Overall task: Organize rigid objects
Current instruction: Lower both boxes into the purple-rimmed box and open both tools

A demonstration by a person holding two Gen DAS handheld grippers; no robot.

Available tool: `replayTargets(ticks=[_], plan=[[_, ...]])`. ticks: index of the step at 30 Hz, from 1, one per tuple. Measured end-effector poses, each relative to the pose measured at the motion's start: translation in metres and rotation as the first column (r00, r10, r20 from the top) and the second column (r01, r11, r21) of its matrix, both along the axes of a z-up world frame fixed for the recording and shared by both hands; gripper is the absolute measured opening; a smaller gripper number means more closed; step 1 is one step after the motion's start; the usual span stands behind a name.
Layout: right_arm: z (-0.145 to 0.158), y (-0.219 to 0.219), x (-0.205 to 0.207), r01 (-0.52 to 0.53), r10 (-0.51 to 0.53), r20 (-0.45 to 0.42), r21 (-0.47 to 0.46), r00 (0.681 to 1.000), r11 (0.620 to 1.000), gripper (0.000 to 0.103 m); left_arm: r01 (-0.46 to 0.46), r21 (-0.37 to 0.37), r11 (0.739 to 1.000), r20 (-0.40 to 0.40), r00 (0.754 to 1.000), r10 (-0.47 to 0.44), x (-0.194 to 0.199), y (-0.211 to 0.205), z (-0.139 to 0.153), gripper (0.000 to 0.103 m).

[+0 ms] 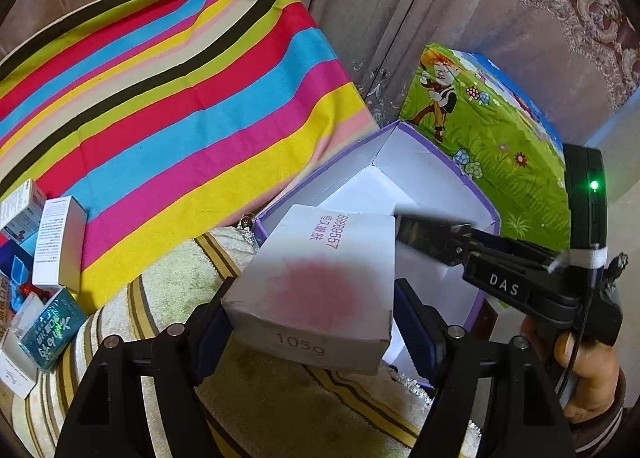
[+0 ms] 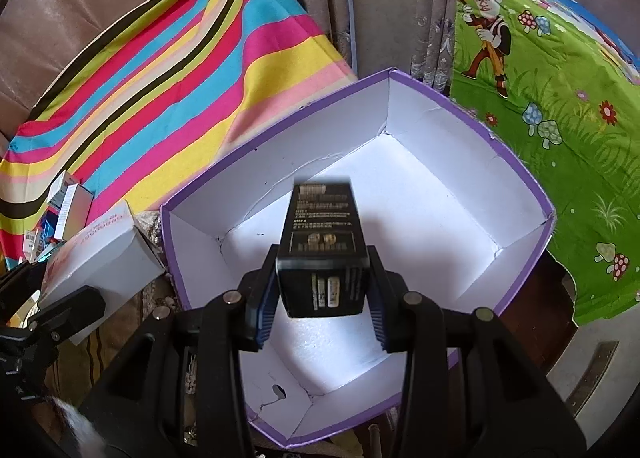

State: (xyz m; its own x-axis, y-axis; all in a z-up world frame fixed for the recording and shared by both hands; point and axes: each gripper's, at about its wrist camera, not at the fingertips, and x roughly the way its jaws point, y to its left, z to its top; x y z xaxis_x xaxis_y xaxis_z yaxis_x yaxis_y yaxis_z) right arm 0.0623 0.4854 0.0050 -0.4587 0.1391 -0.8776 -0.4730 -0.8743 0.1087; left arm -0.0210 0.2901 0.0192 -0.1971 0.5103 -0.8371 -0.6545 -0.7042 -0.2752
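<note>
My left gripper (image 1: 310, 322) is shut on a white carton (image 1: 320, 282) with a pink blotch and the number 1059, held just left of the purple-rimmed white box (image 1: 424, 161). That carton also shows in the right wrist view (image 2: 100, 254). My right gripper (image 2: 320, 306) is shut on a black carton (image 2: 322, 250) and holds it over the inside of the purple-rimmed box (image 2: 520, 185). The right gripper also shows in the left wrist view (image 1: 440, 236), reaching into the box from the right.
Several small cartons (image 1: 48, 254) lie in a pile at the far left on a striped cloth (image 1: 180, 97). A green cartoon-print cloth (image 2: 560, 117) covers something to the right of the box. Curtains hang behind. A beige striped towel (image 1: 280, 398) lies below.
</note>
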Motion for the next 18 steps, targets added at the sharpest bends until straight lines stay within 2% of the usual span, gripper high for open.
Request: replayTargets(ticks=[4, 10, 18], plan=[[0.000, 0.004, 0.001, 0.016, -0.016, -0.002, -0.005, 1.000, 1.000, 0.064, 0.007, 0.000, 1.000, 0.026, 1.000, -0.007, -0.002, 0.006, -0.004, 0.080], [0.003, 0.000, -0.001, -0.007, 0.006, -0.025, -0.031, 1.000, 0.999, 0.072, -0.017, 0.010, 1.000, 0.049, 0.999, 0.017, -0.005, 0.003, -0.006, 0.081], [0.009, -0.019, -0.005, -0.062, 0.060, -0.047, -0.045, 0.997, 0.997, 0.072, -0.093, 0.062, 0.994, 0.041, 0.995, 0.091, -0.008, -0.019, 0.001, 0.081]])
